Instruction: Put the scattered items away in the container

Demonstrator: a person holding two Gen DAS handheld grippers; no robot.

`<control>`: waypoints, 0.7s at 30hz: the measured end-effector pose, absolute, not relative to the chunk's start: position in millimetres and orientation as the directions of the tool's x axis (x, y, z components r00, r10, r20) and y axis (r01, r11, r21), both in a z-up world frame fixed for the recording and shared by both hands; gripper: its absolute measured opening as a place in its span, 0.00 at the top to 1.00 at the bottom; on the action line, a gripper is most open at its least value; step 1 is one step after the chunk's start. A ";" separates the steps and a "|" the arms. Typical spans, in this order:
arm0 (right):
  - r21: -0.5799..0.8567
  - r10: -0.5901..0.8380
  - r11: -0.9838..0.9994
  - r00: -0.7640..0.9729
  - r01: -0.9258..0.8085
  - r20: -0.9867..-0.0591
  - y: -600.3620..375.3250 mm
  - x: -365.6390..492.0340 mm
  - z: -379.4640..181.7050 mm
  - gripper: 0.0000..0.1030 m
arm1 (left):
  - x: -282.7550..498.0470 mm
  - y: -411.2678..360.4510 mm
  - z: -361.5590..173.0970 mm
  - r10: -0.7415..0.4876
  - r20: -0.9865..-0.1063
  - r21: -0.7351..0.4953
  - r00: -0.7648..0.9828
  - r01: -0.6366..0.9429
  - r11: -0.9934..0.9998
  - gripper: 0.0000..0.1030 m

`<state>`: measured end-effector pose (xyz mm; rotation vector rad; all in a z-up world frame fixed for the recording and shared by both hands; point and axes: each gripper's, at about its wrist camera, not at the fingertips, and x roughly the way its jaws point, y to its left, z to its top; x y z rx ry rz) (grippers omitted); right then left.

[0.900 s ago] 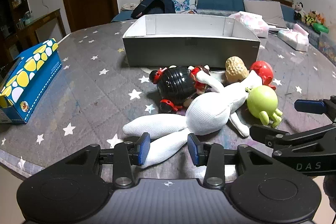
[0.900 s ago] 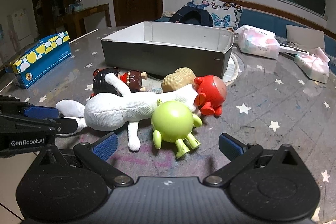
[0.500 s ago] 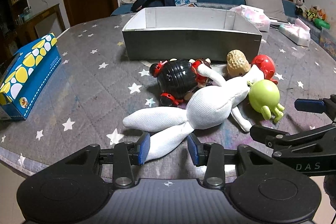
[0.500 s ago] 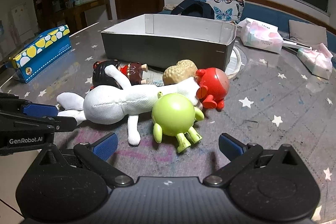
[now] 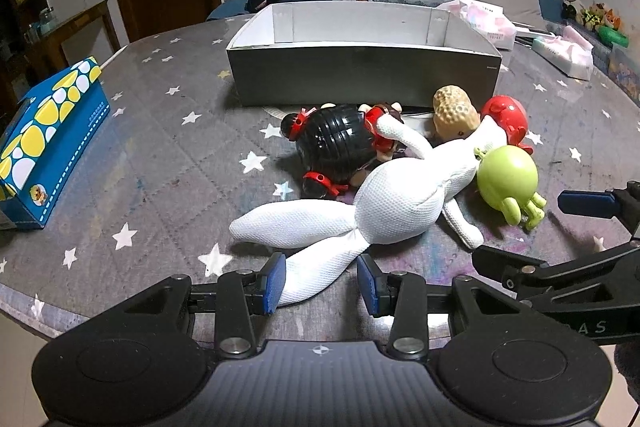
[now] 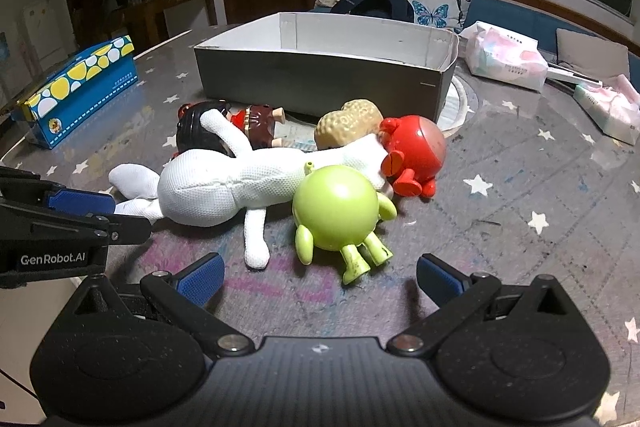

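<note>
A white plush doll (image 5: 396,203) (image 6: 224,187) lies on the starred table in front of an open grey box (image 5: 360,67) (image 6: 324,75). Around it lie a black-haired doll (image 5: 336,147) (image 6: 200,127), a tan peanut toy (image 5: 456,111) (image 6: 348,123), a red round toy (image 5: 506,115) (image 6: 416,151) and a green round toy (image 5: 506,179) (image 6: 336,207). My left gripper (image 5: 322,285) is open, its pads on either side of the plush doll's leg. My right gripper (image 6: 318,277) is wide open just in front of the green toy.
A blue and yellow tissue box (image 5: 48,143) (image 6: 80,87) stands at the table's left edge. Soft tissue packs (image 6: 508,59) lie at the back right. A round white mat (image 6: 460,103) shows under the box. A sofa with cushions is behind the table.
Both grippers have moved forward and a little higher over the table. The left gripper's pads now flank the plush doll's leg more closely. No toy has moved.
</note>
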<state>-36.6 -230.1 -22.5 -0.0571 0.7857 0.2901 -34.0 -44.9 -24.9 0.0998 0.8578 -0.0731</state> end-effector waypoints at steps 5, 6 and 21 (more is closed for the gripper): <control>0.058 0.237 0.958 0.663 -0.280 -0.710 -230.3 -35.0 -24.2 0.00 | -31.7 -45.4 -26.0 -0.023 -0.762 0.061 0.647 0.106 0.993 0.59; 0.058 0.236 0.958 0.662 -0.280 -0.711 -230.5 -34.4 -24.6 0.00 | -31.1 -45.7 -26.2 -0.022 -0.763 0.061 0.646 0.107 0.992 0.59; 0.058 0.235 0.958 0.652 -0.281 -0.721 -228.5 -28.3 -27.6 0.00 | -23.9 -46.0 -27.7 -0.024 -0.772 0.058 0.635 0.108 0.992 0.59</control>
